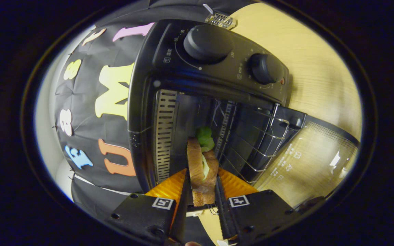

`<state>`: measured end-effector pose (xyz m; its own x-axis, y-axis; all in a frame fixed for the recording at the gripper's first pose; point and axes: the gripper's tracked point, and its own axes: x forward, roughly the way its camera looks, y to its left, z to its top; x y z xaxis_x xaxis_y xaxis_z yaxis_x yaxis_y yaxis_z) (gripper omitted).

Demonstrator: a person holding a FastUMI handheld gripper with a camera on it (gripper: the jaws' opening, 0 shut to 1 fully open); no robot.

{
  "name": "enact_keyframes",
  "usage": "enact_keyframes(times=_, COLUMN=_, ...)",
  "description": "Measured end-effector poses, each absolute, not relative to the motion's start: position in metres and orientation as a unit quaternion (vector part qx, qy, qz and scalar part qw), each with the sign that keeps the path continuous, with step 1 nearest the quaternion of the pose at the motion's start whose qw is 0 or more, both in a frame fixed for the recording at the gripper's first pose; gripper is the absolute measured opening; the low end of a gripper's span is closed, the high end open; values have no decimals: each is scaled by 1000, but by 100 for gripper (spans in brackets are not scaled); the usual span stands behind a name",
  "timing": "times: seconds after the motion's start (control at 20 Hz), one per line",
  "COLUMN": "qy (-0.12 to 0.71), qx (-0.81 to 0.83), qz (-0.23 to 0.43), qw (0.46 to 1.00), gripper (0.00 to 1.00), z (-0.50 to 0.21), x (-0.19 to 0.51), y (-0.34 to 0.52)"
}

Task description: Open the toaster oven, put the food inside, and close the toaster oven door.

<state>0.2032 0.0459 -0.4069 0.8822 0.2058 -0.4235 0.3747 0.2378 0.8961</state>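
Here the gripper (202, 186) clamps a sandwich (202, 167) between both fingers: browned bread slices with pale filling and green lettuce poking out ahead. It sits at the mouth of the black toaster oven (214, 82), whose glass door (306, 160) hangs open beside the wire rack (255, 147).

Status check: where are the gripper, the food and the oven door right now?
Gripper shut on brown bread sandwich with green lettuce. Black toaster oven glass door open, wire rack just ahead. Nothing blocking.

surface: light wooden table (320, 68) | on it: black toaster oven (217, 85), glass door (306, 160) folded open over the wood
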Motion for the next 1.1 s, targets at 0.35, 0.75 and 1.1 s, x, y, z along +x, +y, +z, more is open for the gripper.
enact_keyframes(times=0.35, qy=359, qx=487, qz=-46, qw=795, gripper=99, z=-406, x=173, y=77)
enact_keyframes(times=0.75, qy=432, qx=330, qz=-12, qw=839, gripper=100, z=-387, x=127, y=87)
enact_keyframes(times=1.1, qy=455, qx=150, qz=23, qw=878, gripper=100, z=-380, x=43, y=69)
